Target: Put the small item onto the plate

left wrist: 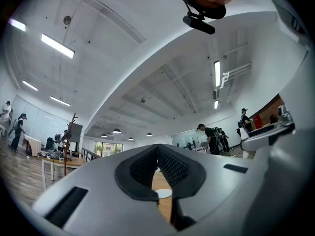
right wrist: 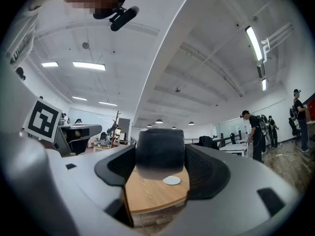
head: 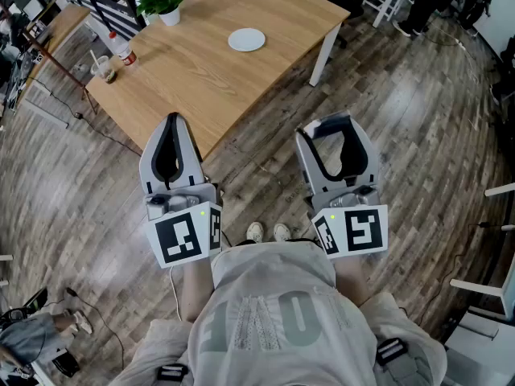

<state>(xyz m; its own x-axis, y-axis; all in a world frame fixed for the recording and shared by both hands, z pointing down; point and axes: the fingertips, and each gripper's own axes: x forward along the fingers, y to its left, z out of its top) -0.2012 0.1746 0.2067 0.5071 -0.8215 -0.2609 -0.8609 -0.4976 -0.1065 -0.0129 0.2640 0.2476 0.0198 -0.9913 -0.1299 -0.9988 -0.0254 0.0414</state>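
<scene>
Right gripper view: the small item, a dark roll with blurred edges, sits crosswise between the tips of the right gripper. The jaws stand wide apart and press on its two ends, so it hangs in the air, well short of the plate. The plate is white, round and bare, and shows just under the item in this view.

In the head view the small item again bridges the tips of the right gripper. It is far from the plate, out over the plank floor on the person's side.

The plate lies on a wooden table. Left of the plate and toward the table's far corner stands a potted plant. Further left of the plate, near the table's edge, are two cups with straws.

The left gripper is also well away from the plate, over the floor beside the table's near corner. In the left gripper view the left gripper has its jaws closed, with the tips meeting and nothing between them. The plate shows through the narrow slit below.
</scene>
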